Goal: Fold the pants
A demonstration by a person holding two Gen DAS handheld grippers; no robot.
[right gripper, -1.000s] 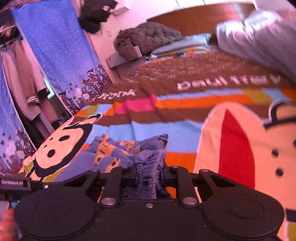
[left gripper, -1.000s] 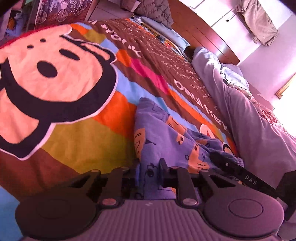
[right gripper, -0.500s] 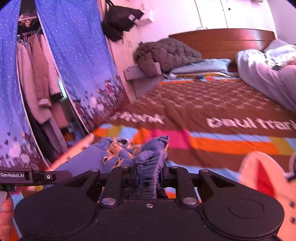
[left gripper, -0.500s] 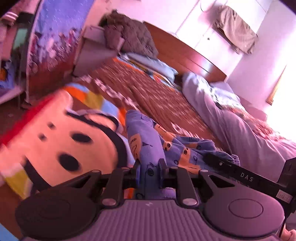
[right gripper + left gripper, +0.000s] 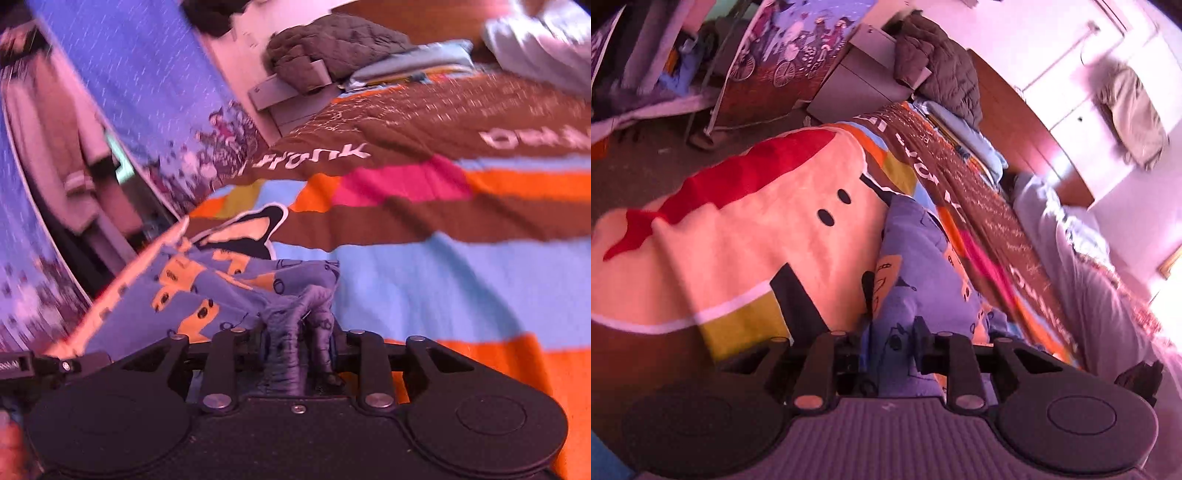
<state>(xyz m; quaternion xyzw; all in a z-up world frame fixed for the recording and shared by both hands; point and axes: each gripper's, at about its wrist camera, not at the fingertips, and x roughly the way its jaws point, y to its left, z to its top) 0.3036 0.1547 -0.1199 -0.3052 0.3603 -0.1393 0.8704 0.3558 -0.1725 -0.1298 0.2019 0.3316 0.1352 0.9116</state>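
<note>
The pants (image 5: 916, 266) are blue-purple with orange car prints. In the left wrist view they stretch away from my left gripper (image 5: 890, 343), which is shut on their edge. In the right wrist view my right gripper (image 5: 299, 339) is shut on the gathered, ribbed waistband of the pants (image 5: 221, 288), with the rest of the cloth spreading to the left over the bedspread. The pants hang between both grippers just above the bed. The left gripper's body shows at the right wrist view's left edge (image 5: 37, 365).
The bed carries a striped cartoon-face bedspread (image 5: 738, 240) (image 5: 443, 273). A lilac duvet (image 5: 1089, 295) lies along the right side. A dark jacket (image 5: 942, 70) sits on a nightstand by the wooden headboard (image 5: 1027, 136). A blue curtain (image 5: 129, 81) and the bed's left edge are close.
Both grippers, still shut on the pants, have swung and tilted. The left view now looks over the bed's left edge and floor; the right view has dipped towards the bedspread.
</note>
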